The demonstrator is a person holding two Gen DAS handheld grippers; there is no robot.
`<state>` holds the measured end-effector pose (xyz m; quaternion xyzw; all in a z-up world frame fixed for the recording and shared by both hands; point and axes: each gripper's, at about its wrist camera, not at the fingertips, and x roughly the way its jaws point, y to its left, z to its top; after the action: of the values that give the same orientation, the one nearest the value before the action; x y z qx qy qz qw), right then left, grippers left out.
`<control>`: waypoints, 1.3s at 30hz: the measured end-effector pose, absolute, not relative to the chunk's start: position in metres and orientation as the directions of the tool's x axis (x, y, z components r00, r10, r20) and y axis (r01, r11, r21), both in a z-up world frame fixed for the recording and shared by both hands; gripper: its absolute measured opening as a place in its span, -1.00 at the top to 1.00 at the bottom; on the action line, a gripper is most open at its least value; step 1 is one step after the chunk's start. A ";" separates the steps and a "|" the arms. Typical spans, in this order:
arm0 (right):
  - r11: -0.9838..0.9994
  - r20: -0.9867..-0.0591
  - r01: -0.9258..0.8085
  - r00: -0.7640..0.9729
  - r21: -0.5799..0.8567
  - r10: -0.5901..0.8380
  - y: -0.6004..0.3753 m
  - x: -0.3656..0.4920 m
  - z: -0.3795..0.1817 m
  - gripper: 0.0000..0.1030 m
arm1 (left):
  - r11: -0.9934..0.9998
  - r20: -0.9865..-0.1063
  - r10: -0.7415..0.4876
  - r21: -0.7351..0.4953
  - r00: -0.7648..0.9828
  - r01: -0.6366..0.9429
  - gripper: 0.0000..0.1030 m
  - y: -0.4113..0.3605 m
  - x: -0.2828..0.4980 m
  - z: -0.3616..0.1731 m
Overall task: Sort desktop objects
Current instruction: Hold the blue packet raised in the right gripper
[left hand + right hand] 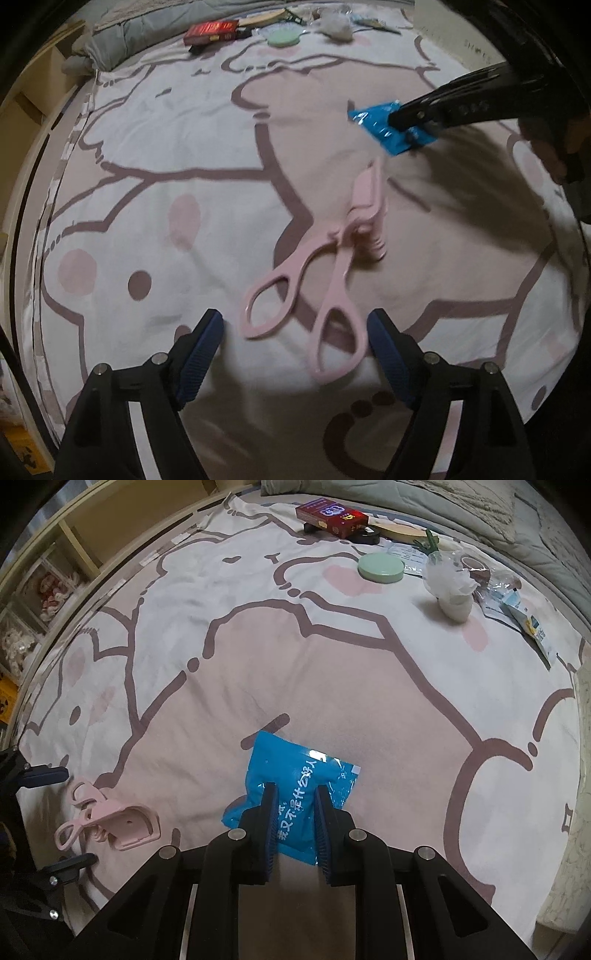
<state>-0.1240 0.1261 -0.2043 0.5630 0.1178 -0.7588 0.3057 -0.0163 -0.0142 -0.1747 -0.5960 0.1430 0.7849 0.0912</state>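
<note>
Down in the left wrist view, the left gripper point(295, 330) hangs over a bed sheet point(177, 122) printed with cartoon bears in pink, white and brown lines. Its jaws stand wide apart and hold nothing. Between and just beyond the blue fingertips point(210, 328) lie the pink scissors point(325, 273), flat on the sheet with the two finger loops nearest the gripper and the capped blade end pointing away; the right loop lies just beside the right finger, and the picture is too blurred to tell whether they touch. Farther off to the right, the right gripper point(400, 123) comes in from the edge, pinching a blue packet point(376, 127). At the far side of the sheet sit a red box point(210, 31), a round green lid point(284, 37) and a white crumpled thing point(336, 26), near a grey quilt point(122, 33).

Over in the right wrist view, the right gripper point(295, 805) has its jaws drawn close, clamped on the near part of the blue packet point(288, 764), which bears white lettering and rests on the pink part of the sheet point(332, 672). The scissors point(110, 819) lie well to the left, between the two fingers of the left gripper point(72, 814), whose tips reach in from the left edge without touching them. Along the far edge are the red box point(332, 517), the green lid point(380, 566), the white crumpled thing point(448, 578) and some small packets point(524, 613), below the grey quilt point(424, 502).
</note>
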 end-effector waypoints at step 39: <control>-0.824 -0.909 0.513 -0.180 0.240 -0.377 0.137 -0.133 -0.182 -0.55 | -0.978 -0.953 -0.064 0.119 -0.296 -0.171 -1.00 -0.053 -0.035 -0.198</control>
<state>-0.1332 0.1370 -0.1816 0.5705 0.0597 -0.7658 0.2906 -0.0345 -0.0529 -0.1976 -0.5924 0.0991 0.7988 0.0332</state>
